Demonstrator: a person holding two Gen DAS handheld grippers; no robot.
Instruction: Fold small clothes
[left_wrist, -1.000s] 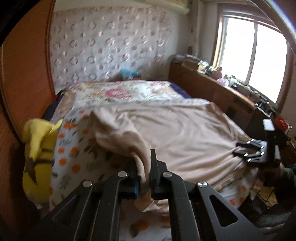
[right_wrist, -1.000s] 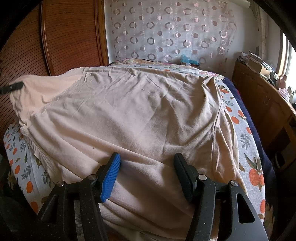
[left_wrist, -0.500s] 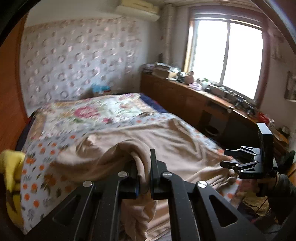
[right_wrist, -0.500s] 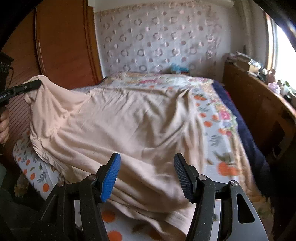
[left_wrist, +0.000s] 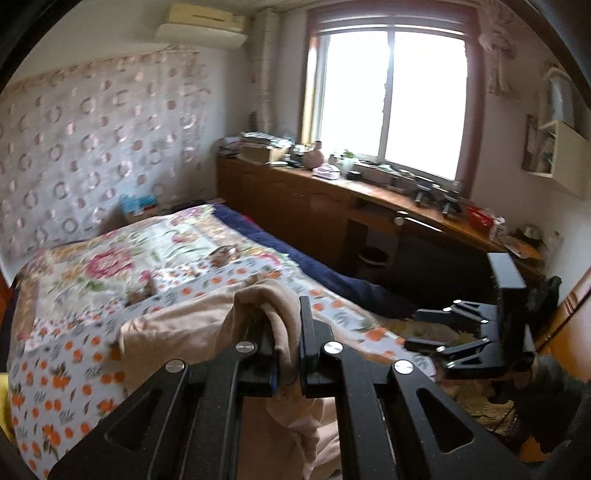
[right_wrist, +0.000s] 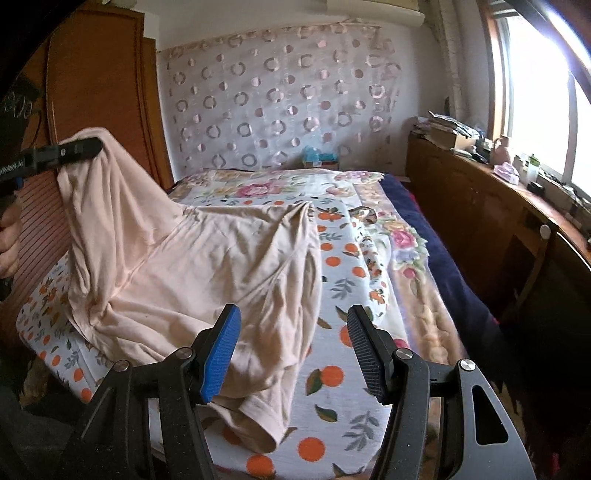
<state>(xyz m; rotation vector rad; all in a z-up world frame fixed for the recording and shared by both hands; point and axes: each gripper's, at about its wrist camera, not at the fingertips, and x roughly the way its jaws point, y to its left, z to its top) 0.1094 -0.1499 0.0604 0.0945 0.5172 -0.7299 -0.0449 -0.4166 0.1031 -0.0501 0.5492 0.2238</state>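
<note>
Two handheld grippers work over a bed (right_wrist: 373, 266) covered in an orange-print sheet. A beige garment (right_wrist: 229, 266) lies crumpled across the near left part of the bed. The left gripper (left_wrist: 287, 350) pinches one bunched corner of it between pressed-together fingers, lifting that corner high at the bed's left edge so the cloth drapes down from it. The right gripper (right_wrist: 293, 347) hovers above the garment's near hem, fingers spread wide, holding nothing.
</note>
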